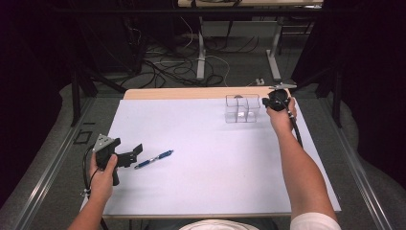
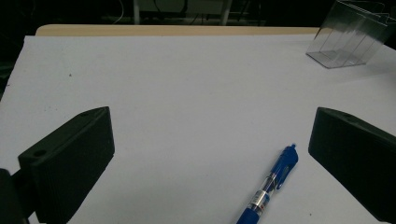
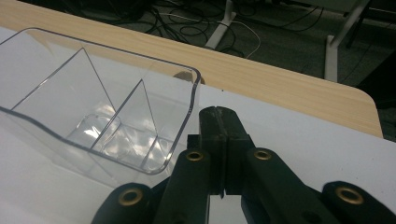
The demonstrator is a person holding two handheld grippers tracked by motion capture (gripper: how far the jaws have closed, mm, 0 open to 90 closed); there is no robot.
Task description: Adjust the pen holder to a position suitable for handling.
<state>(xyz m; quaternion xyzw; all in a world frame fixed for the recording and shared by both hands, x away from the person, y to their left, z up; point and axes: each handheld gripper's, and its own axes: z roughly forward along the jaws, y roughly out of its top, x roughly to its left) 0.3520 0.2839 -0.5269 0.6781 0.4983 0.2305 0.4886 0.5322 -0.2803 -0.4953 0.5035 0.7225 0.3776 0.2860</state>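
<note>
A blue click pen (image 1: 154, 158) lies on the white table sheet at the front left. My left gripper (image 1: 134, 155) stands open just left of it, jaws toward the pen. In the left gripper view the pen (image 2: 271, 186) lies between the wide-apart jaws of the left gripper (image 2: 212, 126), nearer the right one. A clear plastic organizer (image 1: 242, 108) with dividers stands at the back right. My right gripper (image 1: 265, 102) is shut right beside the organizer's right wall. In the right gripper view its closed jaw tips (image 3: 219, 116) sit next to a rounded corner of the organizer (image 3: 107, 107), with nothing between them.
The white sheet (image 1: 210, 167) covers most of a wooden table (image 1: 191, 92), whose bare edge runs along the back. Beyond it are floor cables (image 1: 177, 64) and desk legs (image 1: 201, 52). A metal rail (image 1: 43, 177) borders the left side.
</note>
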